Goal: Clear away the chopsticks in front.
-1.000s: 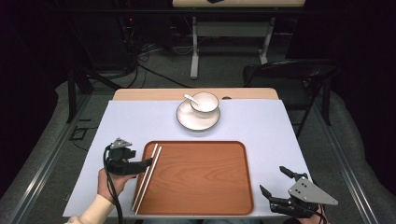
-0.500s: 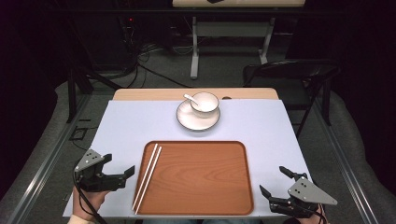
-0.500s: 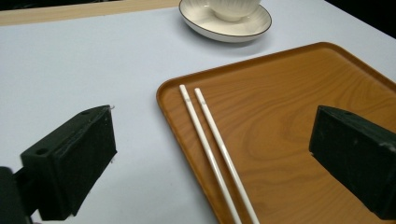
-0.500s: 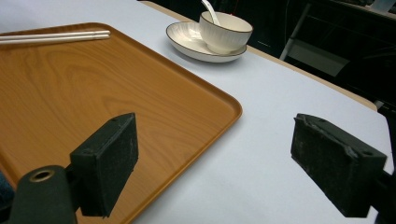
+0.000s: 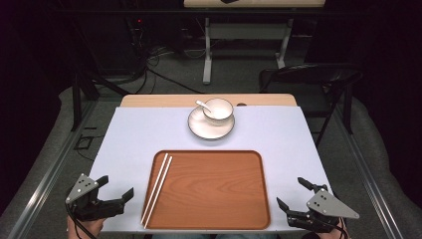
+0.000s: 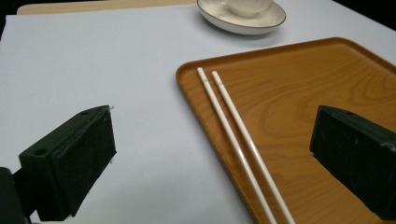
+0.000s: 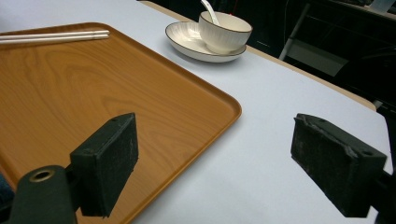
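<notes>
Chopsticks [image 5: 157, 188], 2 of them, are lying along the left side of the wooden tray [image 5: 214, 199]. I'm holding the left gripper [image 5: 115, 195] and right gripper [image 5: 294, 196] wide apart and empty, flanking the tray's near corners.

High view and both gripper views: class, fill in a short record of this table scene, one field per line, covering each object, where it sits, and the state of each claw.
surface: pale lilac table cover
tray: brown wood-grain rectangular tray, near edge, centre
chopsticks: two white chopsticks lying side by side along the tray's left side
plate: round cream plate beyond the tray
bowl: white bowl on the plate
spoon: white spoon resting in the bowl
left claw: open, empty, left of tray
right claw: open, empty, right of tray
</notes>
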Demonstrator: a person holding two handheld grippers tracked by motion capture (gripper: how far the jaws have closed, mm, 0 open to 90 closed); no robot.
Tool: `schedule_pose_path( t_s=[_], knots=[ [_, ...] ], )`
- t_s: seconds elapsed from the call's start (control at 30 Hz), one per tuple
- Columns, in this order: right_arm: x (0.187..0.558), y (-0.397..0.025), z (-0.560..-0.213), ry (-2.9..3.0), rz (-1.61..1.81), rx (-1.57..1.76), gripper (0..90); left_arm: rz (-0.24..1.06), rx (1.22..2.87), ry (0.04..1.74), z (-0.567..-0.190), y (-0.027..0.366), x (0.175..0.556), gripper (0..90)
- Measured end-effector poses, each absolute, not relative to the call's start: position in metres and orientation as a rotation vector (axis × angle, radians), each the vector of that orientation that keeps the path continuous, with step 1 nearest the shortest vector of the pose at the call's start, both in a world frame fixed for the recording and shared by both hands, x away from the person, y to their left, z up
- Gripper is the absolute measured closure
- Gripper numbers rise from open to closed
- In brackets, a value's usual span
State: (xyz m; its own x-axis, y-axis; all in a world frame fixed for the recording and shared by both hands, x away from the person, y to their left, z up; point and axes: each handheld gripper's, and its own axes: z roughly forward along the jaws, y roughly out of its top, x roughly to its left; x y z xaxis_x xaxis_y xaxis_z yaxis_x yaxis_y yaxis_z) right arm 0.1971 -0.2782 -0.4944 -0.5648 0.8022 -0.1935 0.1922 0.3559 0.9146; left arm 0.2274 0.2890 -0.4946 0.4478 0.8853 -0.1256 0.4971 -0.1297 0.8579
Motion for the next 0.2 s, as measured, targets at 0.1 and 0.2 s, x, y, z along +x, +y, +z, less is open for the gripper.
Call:
schedule_pose_path(
  t_s=[0.1, 0.2],
  knots=[
    [0.1973, -0.2780, -0.4945, 1.974, 1.207, 0.860, 14.3, 0.517, 1.779, 1.190, -0.4982, 0.2899, 0.2293, 0.1],
    [0.1976, -0.2786, -0.4945, 1.973, 1.208, 0.860, 14.3, 0.501, 1.776, 1.195, -0.5008, 0.2905, 0.2316, 0.1]
  ],
)
